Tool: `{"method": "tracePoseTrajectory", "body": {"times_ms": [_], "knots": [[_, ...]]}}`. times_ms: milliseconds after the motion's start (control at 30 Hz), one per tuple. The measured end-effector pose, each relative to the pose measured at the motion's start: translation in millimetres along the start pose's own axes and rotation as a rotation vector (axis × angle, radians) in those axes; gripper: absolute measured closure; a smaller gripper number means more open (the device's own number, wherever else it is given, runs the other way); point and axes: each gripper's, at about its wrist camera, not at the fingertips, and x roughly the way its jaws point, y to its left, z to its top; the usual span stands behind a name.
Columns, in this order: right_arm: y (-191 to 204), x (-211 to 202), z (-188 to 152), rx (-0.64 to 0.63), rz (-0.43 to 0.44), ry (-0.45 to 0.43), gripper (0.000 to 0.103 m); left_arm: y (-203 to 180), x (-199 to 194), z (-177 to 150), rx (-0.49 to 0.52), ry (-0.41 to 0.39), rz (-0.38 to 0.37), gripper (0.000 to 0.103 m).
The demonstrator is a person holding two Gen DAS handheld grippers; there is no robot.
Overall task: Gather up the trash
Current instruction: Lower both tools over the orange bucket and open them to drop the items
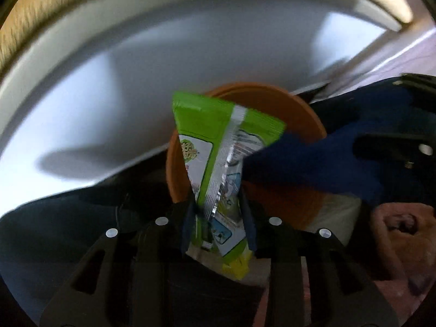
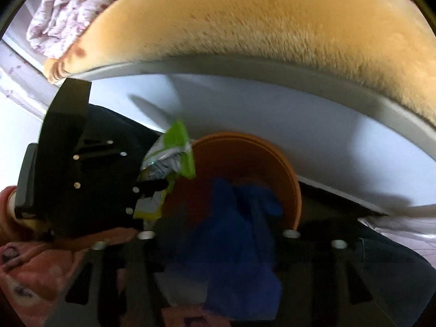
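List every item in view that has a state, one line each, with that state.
Green plastic snack wrapper: crumpled, between the left gripper's fingers, above the bin.
Round orange plastic bin: open, no lid on it.
Blue crumpled item: at the right gripper, over the bin's mouth; grip unclear.
Fuzzy tan blanket: draped over the white ledge.

wrapper: we are seeing a green and white snack wrapper (image 1: 218, 169) with a silver seam, crumpled, standing on end over the bin's rim, its lower part sitting between two dark gripper fingers
blue item: we are seeing a crumpled blue piece (image 2: 234, 234) lying partly inside the bin; what it is we cannot tell
bin: we are looking into a round orange bin (image 2: 272, 163), open-topped, standing beside a white panel
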Motion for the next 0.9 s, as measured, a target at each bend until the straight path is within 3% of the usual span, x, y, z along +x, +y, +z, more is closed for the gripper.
{"method": "tracePoseTrajectory", "body": {"times_ms": [33,100,467,700,833,900], "knots": [[0.7,-0.9,-0.5,-0.001,-0.004,-0.002,0.042,2.8,0.3,0.1,-0.015,0.002,0.004,0.056],[1.6,-4.9,-0.3,0.004,-0.009,-0.013,0.036,4.9,-5.3,-3.4,-0.037,-0.019,0.017,0.042],[-13.7,-26.0,0.7,0.027,-0.029,-0.054,0.034,5.1,-31.8,-1.8,-0.032,-0.093,0.064,0.037],[-14.3,-40.9,6.0,0.035,-0.038,-0.095,0.034,9.1,-54.3,0.3,-0.037,-0.147,0.051,0.037],[-8.0,-72.3,10.3,0.012,-0.056,-0.179,0.034,9.2,-83.9,1.8,-0.034,-0.228,0.018,0.036],[-7.2,-98.1,17.9,0.004,-0.071,-0.260,0.030,10.9,-106.8,3.8,-0.033,-0.294,0.021,0.028]]}}
